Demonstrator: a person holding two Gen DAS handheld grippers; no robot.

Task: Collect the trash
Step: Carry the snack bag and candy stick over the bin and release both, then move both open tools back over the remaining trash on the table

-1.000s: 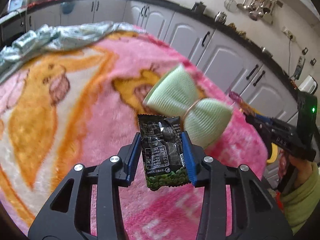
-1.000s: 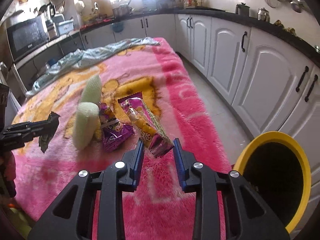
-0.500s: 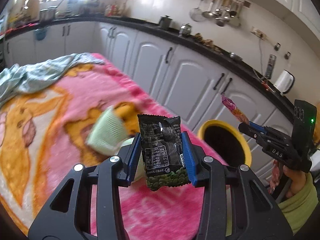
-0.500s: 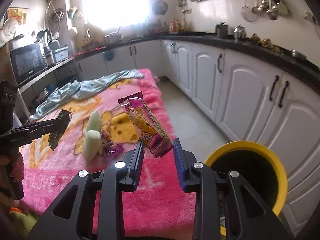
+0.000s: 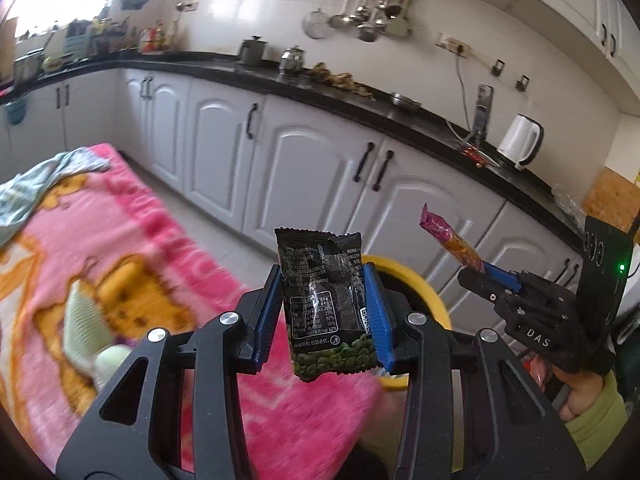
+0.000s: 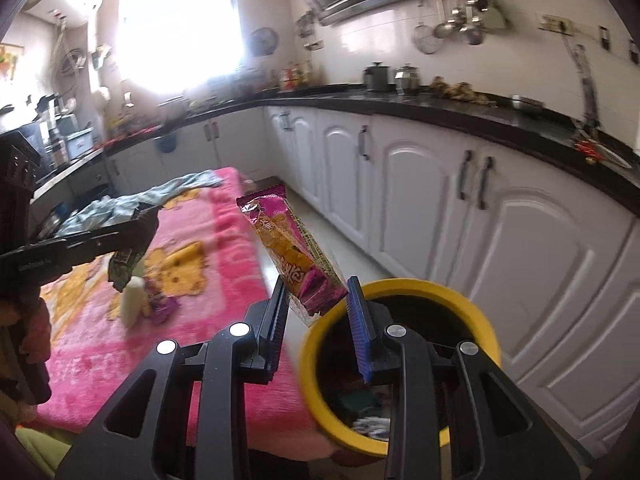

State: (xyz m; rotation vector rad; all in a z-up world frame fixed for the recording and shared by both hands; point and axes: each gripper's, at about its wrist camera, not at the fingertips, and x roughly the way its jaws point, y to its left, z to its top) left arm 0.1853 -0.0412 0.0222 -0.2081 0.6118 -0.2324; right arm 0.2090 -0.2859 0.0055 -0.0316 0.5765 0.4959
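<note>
Left wrist view: the left gripper (image 5: 325, 314) pinches a black snack packet (image 5: 326, 306) between its blue pads. The yellow bin (image 5: 420, 284) sits just behind.

Right wrist view: the right gripper (image 6: 318, 318) squeezes a pink snack wrapper (image 6: 294, 252); the bin's rim (image 6: 400, 286) is at 3 o'clock of the fingertips.

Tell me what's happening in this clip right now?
A person is clearing snack wrappers off a pink blanket. The left gripper holds a black wrapper and the right gripper holds a pink and orange wrapper, both lifted near the yellow bin beside the table. Nothing is dropped yet. A purple wrapper and green sponges lie on the blanket.
</note>
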